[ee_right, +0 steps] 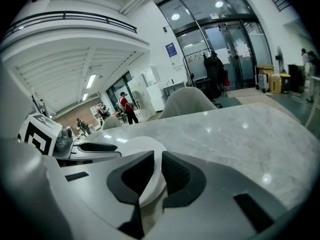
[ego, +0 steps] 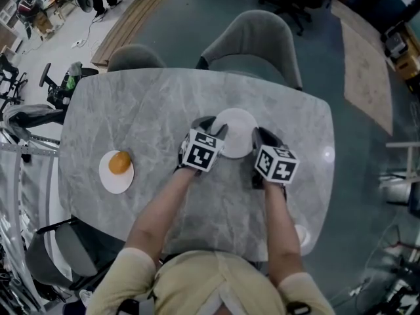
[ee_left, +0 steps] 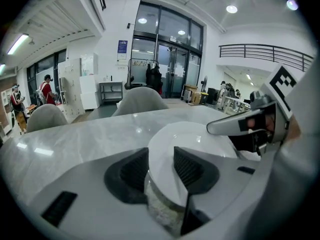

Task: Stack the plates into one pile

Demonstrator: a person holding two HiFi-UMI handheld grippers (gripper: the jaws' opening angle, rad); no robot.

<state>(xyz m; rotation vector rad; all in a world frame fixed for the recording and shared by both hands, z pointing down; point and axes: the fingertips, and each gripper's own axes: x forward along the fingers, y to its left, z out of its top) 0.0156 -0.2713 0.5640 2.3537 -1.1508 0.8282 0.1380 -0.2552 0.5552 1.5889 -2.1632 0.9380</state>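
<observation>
A white plate point(ego: 236, 132) sits in the middle of the grey marble table point(ego: 151, 104), with a gripper on each side of it. My left gripper point(ego: 216, 132) is shut on its left rim, and the left gripper view shows the plate point(ee_left: 200, 141) edge pinched between the dark pads of that gripper point(ee_left: 161, 168). On the right rim my right gripper point(ego: 260, 138) is shut, the plate point(ee_right: 131, 146) edge showing between the pads of that gripper point(ee_right: 157, 173). A second white plate point(ego: 116, 173) carrying a round orange bun point(ego: 119, 162) lies at the table's left.
Two grey chairs point(ego: 252, 41) stand at the table's far side and another chair point(ego: 59, 254) at the near left. A small white thing point(ego: 301, 234) shows at the near right edge beside my right forearm; I cannot tell what it is.
</observation>
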